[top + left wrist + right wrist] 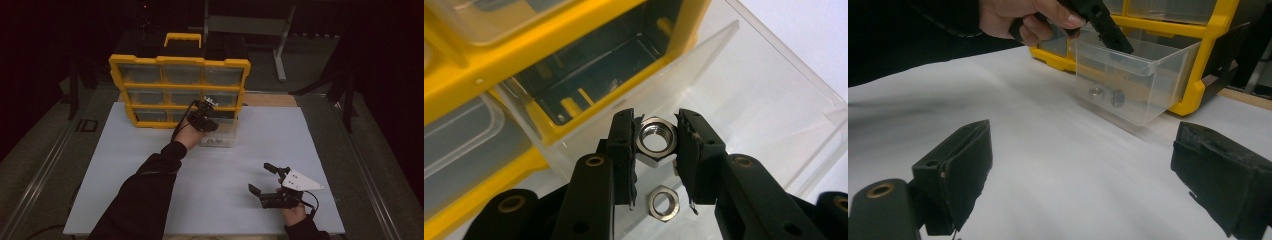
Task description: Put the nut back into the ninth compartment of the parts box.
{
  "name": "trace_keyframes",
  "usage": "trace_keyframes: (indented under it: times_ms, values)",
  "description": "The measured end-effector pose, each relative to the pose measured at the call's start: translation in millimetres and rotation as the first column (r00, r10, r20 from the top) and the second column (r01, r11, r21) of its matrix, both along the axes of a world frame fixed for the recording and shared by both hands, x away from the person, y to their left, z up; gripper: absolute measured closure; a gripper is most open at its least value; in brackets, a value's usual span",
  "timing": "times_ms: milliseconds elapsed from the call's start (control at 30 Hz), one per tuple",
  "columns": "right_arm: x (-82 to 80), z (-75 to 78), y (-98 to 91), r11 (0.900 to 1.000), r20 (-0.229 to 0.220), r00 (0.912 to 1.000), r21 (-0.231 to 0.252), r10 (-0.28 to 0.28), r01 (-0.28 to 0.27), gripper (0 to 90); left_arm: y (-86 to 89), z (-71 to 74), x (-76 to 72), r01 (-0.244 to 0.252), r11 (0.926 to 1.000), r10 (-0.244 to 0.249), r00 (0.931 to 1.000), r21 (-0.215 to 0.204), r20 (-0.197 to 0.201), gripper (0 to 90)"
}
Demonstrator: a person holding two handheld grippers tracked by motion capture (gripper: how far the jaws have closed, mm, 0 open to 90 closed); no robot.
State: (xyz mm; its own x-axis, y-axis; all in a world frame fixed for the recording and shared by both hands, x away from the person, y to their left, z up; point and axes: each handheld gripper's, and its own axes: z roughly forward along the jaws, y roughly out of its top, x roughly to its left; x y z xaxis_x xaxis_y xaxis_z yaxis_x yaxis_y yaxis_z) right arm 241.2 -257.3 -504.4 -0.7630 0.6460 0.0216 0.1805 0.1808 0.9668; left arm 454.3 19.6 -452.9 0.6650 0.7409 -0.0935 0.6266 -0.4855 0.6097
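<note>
My left gripper [656, 131] is shut on a steel hex nut [644, 146], pinching it flat-to-flat between its pads. It hangs inside a clear plastic drawer [774, 115] pulled out of the yellow parts organizer [549, 30]. Another nut [654, 206] lies on the drawer floor just below. In the high view the left gripper [207, 117] reaches into the drawer [220, 136] at the organizer's [180, 62] bottom row. My right gripper [260, 177] rests open near the table's front right, with nothing between its jaws. In the right gripper view, two nuts [1095, 92] lie in the drawer [1148, 85].
The white board [150, 165] covers the table between the organizer and the person. The organizer's other clear drawers sit pushed in. A grey metal stand [280, 45] is behind the table at the back right.
</note>
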Motion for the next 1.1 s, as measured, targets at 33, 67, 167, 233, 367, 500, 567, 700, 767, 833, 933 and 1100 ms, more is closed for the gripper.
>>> trace_keyframes:
  times_ms: [33, 67, 167, 233, 367, 500, 567, 700, 767, 833, 933, 1100]
  values:
    - [0.1, -0.1, 0.0, 1.0000, -0.001, 1.0000, 0.000, 0.000, 0.000, 9.8, 0.6, 0.5, 0.1, 0.012, 0.9999, -0.012, 0.9999, -0.001, 0.001, 66.8]
    - [-0.1, 0.0, -0.1, 1.0000, -0.001, 1.0000, 0.001, 0.000, 0.000, 9.8, 0.6, 1.0, -0.5, 0.011, 0.9999, -0.011, 0.9999, -0.005, 0.003, 64.3]
    - [-0.1, 0.0, -0.4, 1.0000, -0.001, 1.0000, 0.003, -0.001, 0.001, 9.8, 1.9, 5.4, -2.5, 0.015, 0.9996, -0.014, 0.9998, -0.025, 0.014, 58.2]
    - [0.0, -0.1, -0.3, 1.0000, -0.001, 1.0000, 0.003, -0.001, 0.001, 9.8, 3.5, 9.6, -4.2, 0.003, 0.9996, -0.002, 0.9995, -0.030, 0.033, 53.5]
    - [-0.4, 0.3, -0.4, 1.0000, 0.001, 1.0000, 0.000, -0.001, 0.001, 9.9, 6.5, 16.2, -8.1, 0.016, 0.9987, -0.014, 0.9990, -0.048, 0.042, 44.2]
    - [-0.4, 0.4, -0.7, 1.0000, -0.001, 1.0000, 0.002, -0.002, 0.002, 9.9, 9.9, 20.5, -14.2, 0.021, 0.9984, -0.018, 0.9985, -0.052, 0.051, 31.5]
    - [-0.5, 0.5, -0.6, 1.0000, 0.000, 1.0000, -0.001, -0.002, 0.002, 9.8, 12.4, 22.3, -17.6, 0.028, 0.9981, -0.025, 0.9982, -0.055, 0.055, 27.0]
    - [-0.6, 0.5, -0.4, 1.0000, 0.002, 1.0000, 0.000, -0.003, 0.003, 9.9, 19.5, 27.2, -25.7, 0.053, 0.9948, -0.047, 0.9966, -0.088, 0.068, 20.7]
    - [-0.5, 0.4, -0.5, 1.0000, 0.001, 1.0000, 0.000, -0.003, 0.003, 9.9, 23.6, 29.7, -29.5, 0.074, 0.9923, -0.068, 0.9953, -0.099, 0.069, 15.8]
    - [-0.4, 0.4, -0.3, 1.0000, 0.000, 1.0000, -0.001, -0.003, 0.003, 9.8, 27.7, 32.1, -34.2, 0.086, 0.9907, -0.078, 0.9936, -0.105, 0.082, 13.2]
    - [-0.3, 0.3, 0.0, 1.0000, 0.000, 1.0000, -0.004, -0.004, 0.004, 9.9, 34.2, 35.0, -38.9, 0.113, 0.9877, -0.105, 0.9916, -0.109, 0.076, 4.1]
    - [-0.2, 0.2, 0.2, 1.0000, -0.001, 1.0000, -0.004, -0.005, 0.005, 9.9, 46.9, 40.9, -45.7, 0.125, 0.9801, -0.112, 0.9899, -0.154, 0.086, 0.0]
